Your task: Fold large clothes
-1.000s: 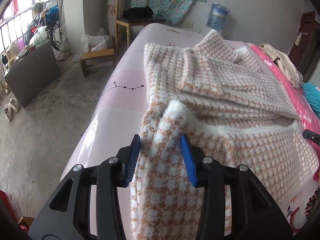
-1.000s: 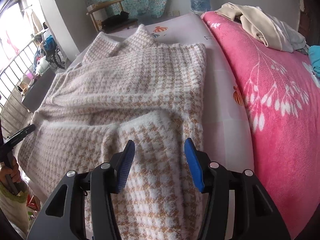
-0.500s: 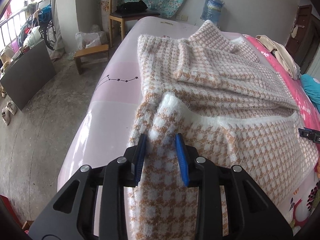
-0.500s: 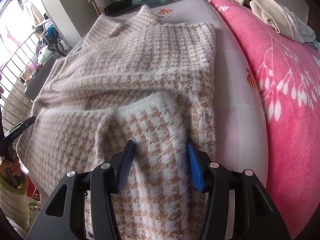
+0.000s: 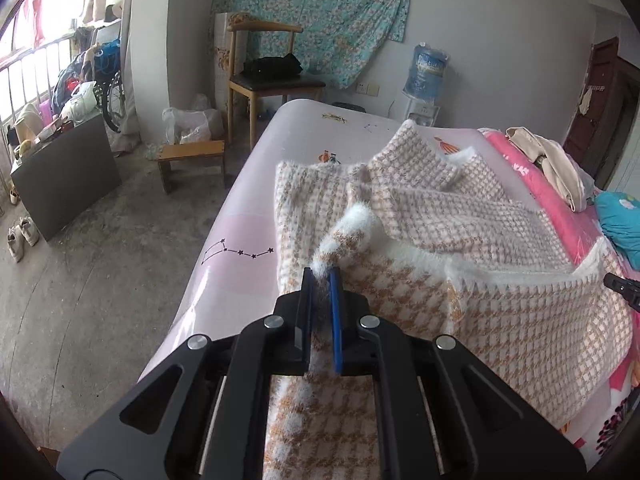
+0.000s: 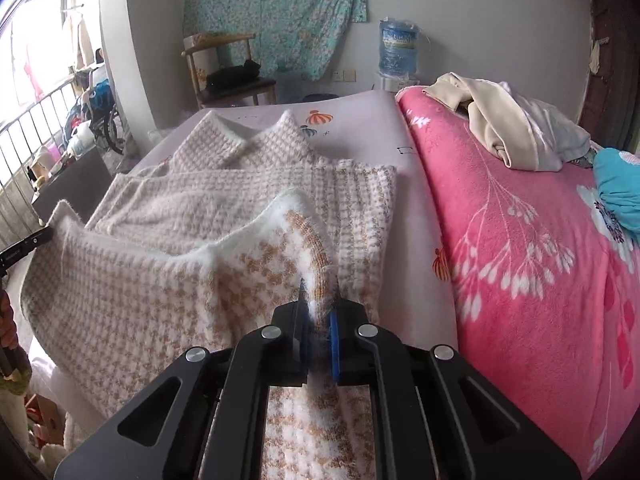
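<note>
— Behind the bed (image 5: 240,216), what is standing, counted out?

— One wooden chair (image 5: 264,60) is standing against the wall with one floral cloth (image 5: 316,12) hanging above it; one water bottle (image 5: 425,72) is sitting to its right; one low stool (image 5: 191,160) is resting on the floor.

— And the garment?

— One houndstooth sweater (image 5: 500,312) is lying across the bed beside one pink blanket (image 6: 520,248).

— The claws?

— Two; the left claw (image 5: 320,276) is pinching narrow on a raised near corner of the sweater; the right claw (image 6: 320,296) is clamping narrow on the other near corner, fabric bunching between its blue pads (image 6: 334,344).
</note>
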Demonstrator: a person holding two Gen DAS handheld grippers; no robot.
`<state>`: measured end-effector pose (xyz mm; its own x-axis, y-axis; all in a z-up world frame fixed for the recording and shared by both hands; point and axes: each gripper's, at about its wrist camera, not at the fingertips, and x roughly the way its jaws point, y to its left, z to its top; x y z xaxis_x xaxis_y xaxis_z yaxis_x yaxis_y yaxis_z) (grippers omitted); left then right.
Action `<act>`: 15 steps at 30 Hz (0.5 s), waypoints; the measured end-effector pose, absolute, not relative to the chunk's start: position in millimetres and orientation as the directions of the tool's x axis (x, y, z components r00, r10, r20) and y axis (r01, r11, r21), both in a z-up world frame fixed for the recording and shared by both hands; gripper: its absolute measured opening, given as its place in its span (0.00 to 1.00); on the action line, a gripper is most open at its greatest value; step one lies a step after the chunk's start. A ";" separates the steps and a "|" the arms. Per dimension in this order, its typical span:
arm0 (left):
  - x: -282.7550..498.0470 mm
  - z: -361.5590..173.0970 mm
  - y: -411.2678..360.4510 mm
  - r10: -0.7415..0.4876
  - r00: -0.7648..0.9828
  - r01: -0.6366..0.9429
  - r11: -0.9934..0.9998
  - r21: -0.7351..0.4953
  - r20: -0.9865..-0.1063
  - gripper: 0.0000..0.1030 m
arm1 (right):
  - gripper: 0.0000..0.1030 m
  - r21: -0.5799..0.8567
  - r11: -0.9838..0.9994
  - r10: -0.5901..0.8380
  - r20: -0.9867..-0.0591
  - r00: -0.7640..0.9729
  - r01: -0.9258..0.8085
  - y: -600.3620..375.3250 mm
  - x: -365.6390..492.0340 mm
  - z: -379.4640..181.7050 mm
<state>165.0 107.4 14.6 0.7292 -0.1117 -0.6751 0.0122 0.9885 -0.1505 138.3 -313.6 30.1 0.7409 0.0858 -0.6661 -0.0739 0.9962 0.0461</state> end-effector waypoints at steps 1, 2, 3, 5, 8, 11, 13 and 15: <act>170.5 9.2 106.9 -0.112 0.724 0.008 0.988 -0.153 -0.681 0.07 | 0.07 0.062 0.996 0.091 -0.677 0.730 -0.067 -316.3 144.2 24.8; 176.9 0.1 106.6 -0.111 0.712 0.003 0.988 -0.155 -0.693 0.07 | 0.07 0.071 0.995 0.095 -0.690 0.717 -0.063 -318.0 150.8 17.2; 182.8 -11.3 105.7 -0.106 0.695 -0.001 0.989 -0.149 -0.711 0.07 | 0.07 0.068 0.996 0.089 -0.703 0.705 -0.058 -317.7 157.2 8.5; 190.5 -33.9 105.4 -0.104 0.660 -0.006 0.990 -0.143 -0.744 0.07 | 0.07 0.044 0.998 0.067 -0.735 0.675 -0.051 -316.2 169.9 -14.0; 189.2 -41.9 106.0 -0.113 0.664 0.003 0.989 -0.148 -0.739 0.09 | 0.08 0.047 0.998 0.065 -0.768 0.638 -0.046 -315.3 180.1 -39.7; 183.9 -35.4 109.8 -0.127 0.668 0.017 0.988 -0.156 -0.733 0.12 | 0.21 0.071 0.997 0.082 -0.766 0.638 -0.043 -318.5 177.2 -32.6; 174.1 -24.0 111.8 -0.106 0.692 0.010 0.991 -0.137 -0.714 0.17 | 0.33 0.098 0.995 0.096 -0.757 0.646 -0.033 -324.8 169.5 -21.7; 156.5 -5.6 109.2 -0.097 0.741 0.024 0.993 -0.118 -0.664 0.22 | 0.48 0.110 0.994 0.097 -0.722 0.686 -0.025 -329.5 154.1 -3.8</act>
